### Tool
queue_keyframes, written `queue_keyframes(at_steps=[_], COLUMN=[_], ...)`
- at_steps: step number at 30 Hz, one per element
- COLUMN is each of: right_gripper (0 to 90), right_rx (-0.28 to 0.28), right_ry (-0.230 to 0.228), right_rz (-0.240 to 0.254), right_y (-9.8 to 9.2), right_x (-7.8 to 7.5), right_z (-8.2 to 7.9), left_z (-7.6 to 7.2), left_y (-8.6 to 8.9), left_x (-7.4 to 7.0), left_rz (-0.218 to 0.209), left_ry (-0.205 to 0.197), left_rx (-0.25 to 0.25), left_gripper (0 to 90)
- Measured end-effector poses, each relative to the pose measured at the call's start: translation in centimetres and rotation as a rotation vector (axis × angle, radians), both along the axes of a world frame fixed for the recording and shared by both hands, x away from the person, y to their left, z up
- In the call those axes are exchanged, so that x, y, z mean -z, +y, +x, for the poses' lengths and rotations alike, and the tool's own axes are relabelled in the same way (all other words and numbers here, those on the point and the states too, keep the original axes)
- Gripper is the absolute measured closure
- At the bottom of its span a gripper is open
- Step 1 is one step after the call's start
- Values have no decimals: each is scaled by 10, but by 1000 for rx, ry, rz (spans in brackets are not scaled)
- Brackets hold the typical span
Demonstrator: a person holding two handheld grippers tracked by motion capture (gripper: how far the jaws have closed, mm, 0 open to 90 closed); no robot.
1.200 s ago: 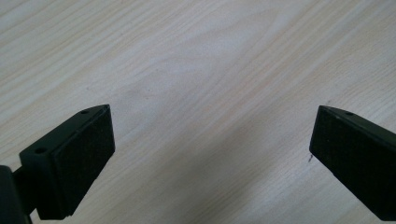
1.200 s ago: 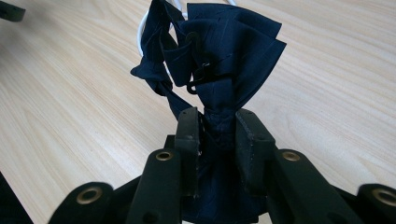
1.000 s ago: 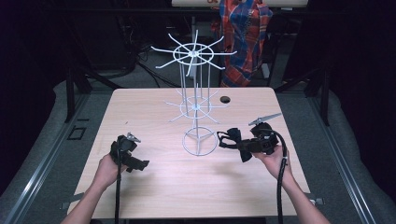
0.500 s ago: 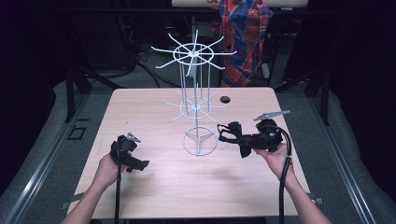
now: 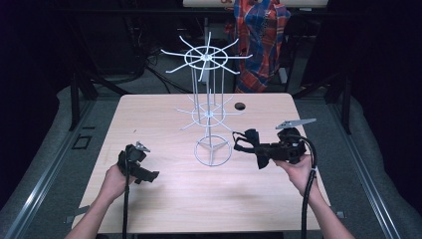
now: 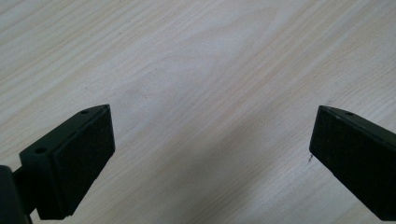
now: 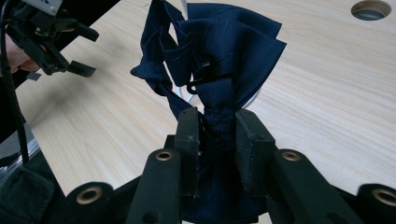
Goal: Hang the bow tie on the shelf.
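Wooden table [image 5: 164,119], pale grain, a round cable hole [image 5: 240,106] near its far edge. At mid-table stands the white wire rack [image 5: 209,114]: ring base, thin post, two tiers of spoke arms. From what I can see every arm is bare.

My right gripper [image 5: 249,144] is raised above the table just to the right of the rack's base, pointing toward the post. Its jaws are clamped on a dark navy bow tie [image 7: 219,70], gripped at the pinched middle; the folds fan out ahead of the pads, and a small black hook clasp [image 7: 201,77] with a strap loop shows on the fabric.

My left gripper [image 5: 142,172] rests low at the near left, well apart from the rack, jaws spread wide over bare wood with nothing between them.

Progress, as I judge it: the tie is picked up and carried to the rack. Left to do: hook it on an arm and let go.
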State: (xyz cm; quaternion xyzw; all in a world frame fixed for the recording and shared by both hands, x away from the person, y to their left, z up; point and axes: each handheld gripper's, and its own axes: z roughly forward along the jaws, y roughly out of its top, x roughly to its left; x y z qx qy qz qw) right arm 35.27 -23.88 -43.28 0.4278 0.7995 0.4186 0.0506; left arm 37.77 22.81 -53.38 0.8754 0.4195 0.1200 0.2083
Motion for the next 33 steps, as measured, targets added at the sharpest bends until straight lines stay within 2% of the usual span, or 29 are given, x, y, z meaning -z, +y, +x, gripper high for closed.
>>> queue_keyframes(at_steps=[6,11,18,27,33], right_gripper=[723,723,723,723,723], right_rx=[-7,-34,-58,-57,-46], right_ry=[-16,-45,-66,-88,-95], right_rz=[11,29,26,35,60], right_y=[1,1,2,-3,-4], right_x=[-5,-13,-19,-24,-26], right_z=[-6,-12,-17,-24,-23], left_z=[0,0,0,0,0], left_y=[0,0,0,0,0], left_x=[0,0,0,0,1], left_rz=[-1,-1,-4,-4,-5], left_ry=[0,0,1,2,2], left_rx=[1,0,1,3,3], left_gripper=[2,2,1,2,2])
